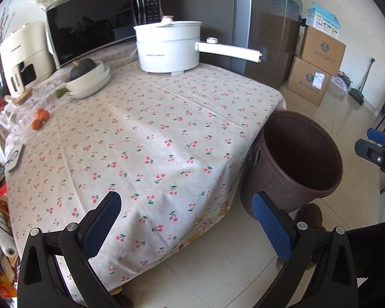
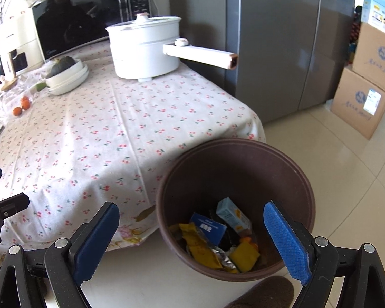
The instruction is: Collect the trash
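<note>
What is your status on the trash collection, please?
Left gripper and right gripper: jaws open, empty. Trash lies inside brown bin beside table. Nothing in the way.

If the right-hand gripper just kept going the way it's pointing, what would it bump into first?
Most likely the brown bin on the floor beside the table. The open right gripper is aimed down into its mouth, so it would probably meet the wrappers and small boxes lying inside, though depth is hard to judge.

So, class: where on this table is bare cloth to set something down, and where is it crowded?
Free: the broad cloth between the white pot, the stacked bowls and the near edge by the brown bin. Crowded: the far-left edge around the oranges.
</note>
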`<action>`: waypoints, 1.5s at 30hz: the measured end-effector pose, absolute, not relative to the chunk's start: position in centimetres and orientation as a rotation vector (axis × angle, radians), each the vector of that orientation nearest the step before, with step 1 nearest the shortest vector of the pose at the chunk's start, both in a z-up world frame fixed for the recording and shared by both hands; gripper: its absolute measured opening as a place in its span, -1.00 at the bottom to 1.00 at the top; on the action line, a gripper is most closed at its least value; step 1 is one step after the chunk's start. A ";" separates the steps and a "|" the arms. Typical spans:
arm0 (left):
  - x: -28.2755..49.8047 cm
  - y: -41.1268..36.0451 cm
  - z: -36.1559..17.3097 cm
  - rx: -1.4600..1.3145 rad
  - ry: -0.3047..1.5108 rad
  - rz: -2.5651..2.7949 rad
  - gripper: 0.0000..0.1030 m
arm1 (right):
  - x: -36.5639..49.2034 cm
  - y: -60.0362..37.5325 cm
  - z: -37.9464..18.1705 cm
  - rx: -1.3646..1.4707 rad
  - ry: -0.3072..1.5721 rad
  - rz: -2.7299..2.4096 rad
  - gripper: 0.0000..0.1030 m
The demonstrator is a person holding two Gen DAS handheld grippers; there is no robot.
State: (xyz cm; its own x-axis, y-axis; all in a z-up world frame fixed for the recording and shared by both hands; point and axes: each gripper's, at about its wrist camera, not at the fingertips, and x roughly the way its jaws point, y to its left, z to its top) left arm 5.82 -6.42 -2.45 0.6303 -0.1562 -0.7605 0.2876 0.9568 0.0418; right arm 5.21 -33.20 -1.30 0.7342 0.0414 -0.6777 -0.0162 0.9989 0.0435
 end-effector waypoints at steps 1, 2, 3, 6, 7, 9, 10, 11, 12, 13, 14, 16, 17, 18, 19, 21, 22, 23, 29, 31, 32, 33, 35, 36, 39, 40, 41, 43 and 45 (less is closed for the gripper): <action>5.6 -6.1 -2.3 0.168 0.843 -0.235 1.00 | 5.0 -32.8 -1.3 0.035 0.738 0.032 0.86; 5.3 -5.8 -2.1 0.166 0.831 -0.217 1.00 | 4.9 -32.4 -1.2 0.032 0.730 0.034 0.87; 4.9 -5.5 -1.9 0.162 0.815 -0.200 1.00 | 4.7 -32.0 -1.2 0.023 0.721 0.035 0.89; 3.8 -5.1 -1.2 0.164 0.761 -0.163 1.00 | 4.5 -30.7 -1.0 -0.021 0.686 0.027 0.93; 3.4 -5.1 -1.1 0.170 0.736 -0.148 1.00 | 4.4 -30.3 -0.9 -0.037 0.676 0.020 0.94; 2.7 -5.2 -1.2 0.184 0.690 -0.112 1.00 | 4.2 -29.7 -1.0 -0.065 0.656 0.001 0.95; 2.5 -5.3 -1.4 0.187 0.681 -0.095 1.00 | 4.1 -29.5 -1.1 -0.069 0.648 -0.007 0.96; 2.4 -5.3 -1.6 0.180 0.680 -0.087 1.00 | 4.1 -29.4 -1.2 -0.068 0.646 -0.010 0.97; 2.4 -5.2 -1.8 0.165 0.683 -0.087 1.00 | 4.1 -29.4 -1.3 -0.064 0.647 -0.009 0.98; 2.4 -5.1 -1.8 0.148 0.683 -0.087 1.00 | 4.1 -29.3 -1.4 -0.061 0.649 -0.009 0.98; 2.3 -5.1 -1.9 0.135 0.682 -0.087 1.00 | 4.2 -29.3 -1.5 -0.061 0.651 -0.010 0.98; 2.2 -5.1 -1.8 0.120 0.674 -0.091 1.00 | 4.2 -29.2 -1.6 -0.068 0.650 -0.012 0.98; 2.2 -5.1 -1.8 0.117 0.672 -0.093 1.00 | 4.2 -29.0 -1.6 -0.074 0.647 -0.013 0.98; 2.2 -5.2 -1.7 0.117 0.669 -0.094 1.00 | 4.2 -28.9 -1.6 -0.081 0.640 -0.016 0.98; 2.2 -5.3 -1.7 0.116 0.665 -0.097 1.00 | 4.1 -28.8 -1.5 -0.088 0.631 -0.020 0.98; 2.2 -5.6 -1.7 0.116 0.664 -0.105 1.00 | 3.9 -28.6 -1.3 -0.098 0.613 -0.024 0.98; 2.1 -5.7 -1.7 0.118 0.664 -0.108 1.00 | 3.8 -28.5 -1.2 -0.102 0.606 -0.023 0.98; 2.1 -5.8 -1.7 0.120 0.665 -0.113 1.00 | 3.7 -28.4 -1.1 -0.104 0.599 -0.023 0.98; 1.9 -6.1 -1.9 0.120 0.671 -0.128 1.00 | 3.9 -28.3 -1.3 -0.108 0.600 -0.022 0.99; 1.9 -6.0 -1.8 0.117 0.667 -0.127 1.00 | 4.0 -28.2 -1.3 -0.106 0.604 -0.020 0.99; 1.9 -6.0 -1.7 0.116 0.665 -0.126 1.00 | 4.0 -28.2 -1.4 -0.106 0.605 -0.020 0.99; 1.9 -6.0 -1.7 0.114 0.666 -0.125 1.00 | 4.0 -28.2 -1.4 -0.106 0.606 -0.019 0.99; 2.0 -6.0 -1.8 0.112 0.670 -0.124 1.00 | 4.0 -28.1 -1.4 -0.108 0.606 -0.018 0.99; 2.0 -5.9 -1.8 0.110 0.672 -0.123 1.00 | 3.9 -28.1 -1.4 -0.109 0.606 -0.019 0.99; 2.1 -5.9 -1.9 0.108 0.679 -0.125 1.00 | 4.0 -28.2 -1.5 -0.107 0.609 -0.020 0.98; 2.1 -5.9 -1.9 0.107 0.679 -0.126 1.00 | 4.0 -28.2 -1.5 -0.105 0.609 -0.020 0.98; 2.1 -5.9 -1.9 0.108 0.678 -0.127 1.00 | 4.0 -28.3 -1.5 -0.104 0.610 -0.021 0.98; 2.1 -5.9 -1.9 0.112 0.677 -0.127 1.00 | 4.0 -28.3 -1.5 -0.102 0.612 -0.023 0.98; 2.0 -6.0 -1.9 0.116 0.676 -0.126 1.00 | 4.1 -28.4 -1.5 -0.100 0.613 -0.025 0.99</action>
